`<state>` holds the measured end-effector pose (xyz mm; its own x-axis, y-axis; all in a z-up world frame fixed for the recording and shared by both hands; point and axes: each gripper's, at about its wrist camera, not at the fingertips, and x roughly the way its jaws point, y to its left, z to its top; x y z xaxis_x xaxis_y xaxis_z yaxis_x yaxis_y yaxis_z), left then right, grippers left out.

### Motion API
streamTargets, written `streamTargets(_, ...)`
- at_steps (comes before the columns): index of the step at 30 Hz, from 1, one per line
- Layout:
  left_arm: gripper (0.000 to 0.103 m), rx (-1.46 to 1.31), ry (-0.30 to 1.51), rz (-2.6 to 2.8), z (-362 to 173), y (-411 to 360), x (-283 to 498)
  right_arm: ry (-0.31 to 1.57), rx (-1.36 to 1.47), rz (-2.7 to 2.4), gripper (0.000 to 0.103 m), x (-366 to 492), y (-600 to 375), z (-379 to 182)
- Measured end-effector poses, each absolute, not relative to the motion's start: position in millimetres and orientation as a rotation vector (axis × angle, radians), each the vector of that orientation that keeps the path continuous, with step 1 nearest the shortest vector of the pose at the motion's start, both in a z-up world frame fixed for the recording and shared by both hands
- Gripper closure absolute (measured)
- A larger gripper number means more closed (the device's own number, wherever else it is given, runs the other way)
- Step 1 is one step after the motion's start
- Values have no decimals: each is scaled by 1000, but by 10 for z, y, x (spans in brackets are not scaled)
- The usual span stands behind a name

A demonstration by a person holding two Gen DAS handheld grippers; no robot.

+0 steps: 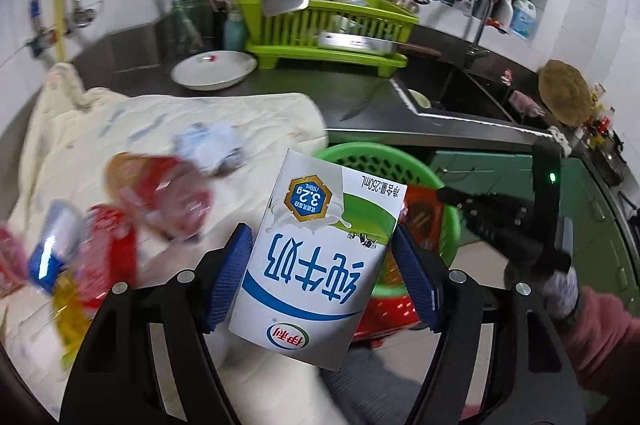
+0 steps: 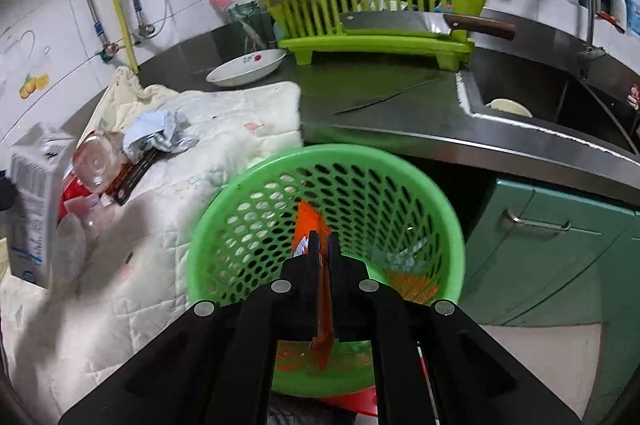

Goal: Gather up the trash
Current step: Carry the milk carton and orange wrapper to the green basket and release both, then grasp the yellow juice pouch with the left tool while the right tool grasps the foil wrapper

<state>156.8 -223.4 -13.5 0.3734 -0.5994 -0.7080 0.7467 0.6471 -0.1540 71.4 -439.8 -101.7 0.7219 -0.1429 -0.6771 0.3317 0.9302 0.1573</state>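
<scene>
A white milk carton (image 1: 316, 249) with blue and green print hangs upside down between the blue pads of my left gripper (image 1: 320, 237), which is shut on it above a cream quilted cloth (image 1: 248, 121). The carton (image 2: 36, 193) also shows at the left edge of the right wrist view. My right gripper (image 2: 324, 241) is shut on an orange wrapper (image 2: 310, 225) over the green perforated basket (image 2: 224, 201). That basket (image 1: 360, 149) sits just beyond the carton, with the right gripper (image 1: 442, 193) reaching in from the right. Red wrappers (image 1: 108, 253) and a crumpled pale wrapper (image 2: 160, 133) lie on the cloth.
A lime dish rack (image 2: 376, 41) with a cleaver (image 2: 396, 23) stands at the back of the steel counter. A white plate (image 2: 248, 67) and a knife (image 2: 384, 97) lie on the counter. The sink (image 2: 520, 97) is on the right, green cabinets (image 2: 540, 233) below. A gloved hand (image 1: 560, 289) holds the right gripper.
</scene>
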Motion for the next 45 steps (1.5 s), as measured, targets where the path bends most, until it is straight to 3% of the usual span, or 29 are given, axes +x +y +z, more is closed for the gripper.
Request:
streamTargets(2,32,195,825,-881,-173,-2414,1587,717,287,-260,97,722,-4461,-1029)
streamTargets(5,32,193,840,-897,-232,-2651,1615,711,302,-262,84,729,-4570,-1055)
streamTargets(9,32,178,864,-917,-298,-2850,1664,704,307,-267,79,703,-4681,-1051)
streamTargets(11,32,181,875,-918,-359,-2981,1696,696,308,-265,65,664,-4717,-1037)
streamTargets(15,32,179,918,-913,-540,-3191,1785,668,305,-282,61,547,-4776,-993)
streamTargets(17,32,173,959,-910,-675,-3311,1828,652,321,-288,52,468,-4830,-969)
streamTargets(24,31,201,1073,-890,-1127,-3666,1879,610,340,-312,48,287,-4923,-905)
streamTargets(30,23,205,1119,-878,-1284,-3757,1870,614,345,-323,48,242,-4939,-945)
streamTargets(45,23,164,963,-794,-732,-2939,1621,590,305,-260,35,296,-4488,-773)
